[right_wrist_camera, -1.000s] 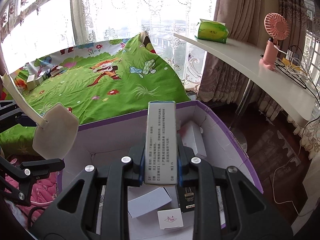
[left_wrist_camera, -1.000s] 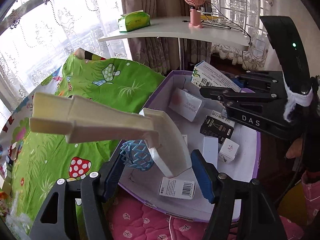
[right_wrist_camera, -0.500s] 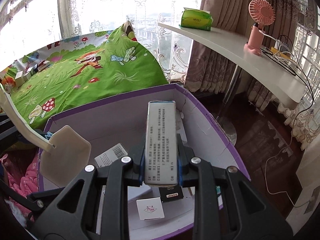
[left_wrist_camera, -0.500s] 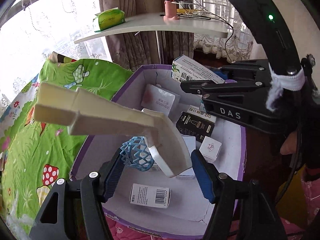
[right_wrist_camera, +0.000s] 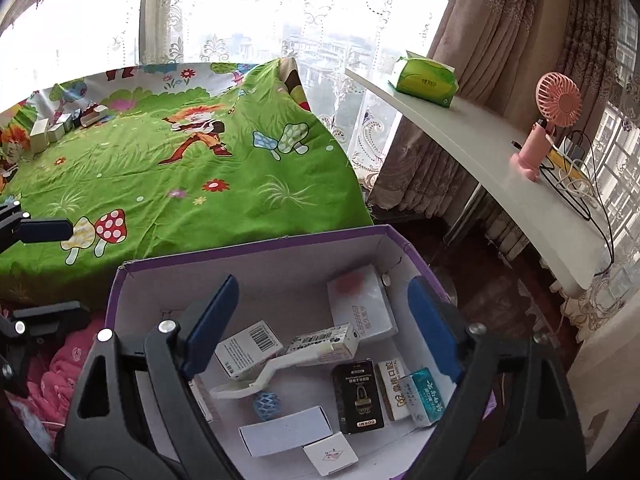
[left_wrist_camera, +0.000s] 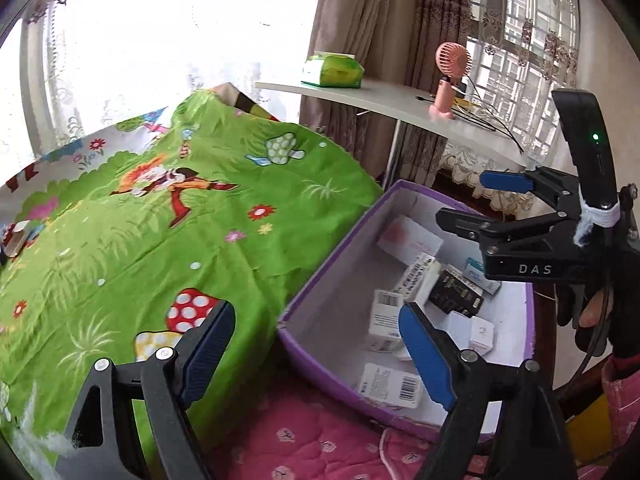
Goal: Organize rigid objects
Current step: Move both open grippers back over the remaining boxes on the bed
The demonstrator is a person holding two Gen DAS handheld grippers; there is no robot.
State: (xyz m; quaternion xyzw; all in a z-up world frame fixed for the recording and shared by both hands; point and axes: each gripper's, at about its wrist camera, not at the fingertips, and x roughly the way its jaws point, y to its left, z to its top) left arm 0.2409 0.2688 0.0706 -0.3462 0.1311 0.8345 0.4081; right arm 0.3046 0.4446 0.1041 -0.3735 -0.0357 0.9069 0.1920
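Boxes lie jumbled in the purple bin [right_wrist_camera: 256, 258], and your right gripper [right_wrist_camera: 320, 332] and left gripper [left_wrist_camera: 316, 356] are both opening, nothing between them (good). Lift clear, then head for the small boxes [right_wrist_camera: 48, 130] across the bedspread [right_wrist_camera: 160, 184].

Bright daylight blows out the window [left_wrist_camera: 160, 48]; fisheye edges bend

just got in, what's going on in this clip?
A person with a handheld gripper in each hand is sorting small items into a purple box beside a green bedspread. Both the left gripper and right gripper are opening with nothing between their jaws. A white scoop-like tool, a narrow carton and other small cartons lie in the box. A few boxes remain on the bedspread.
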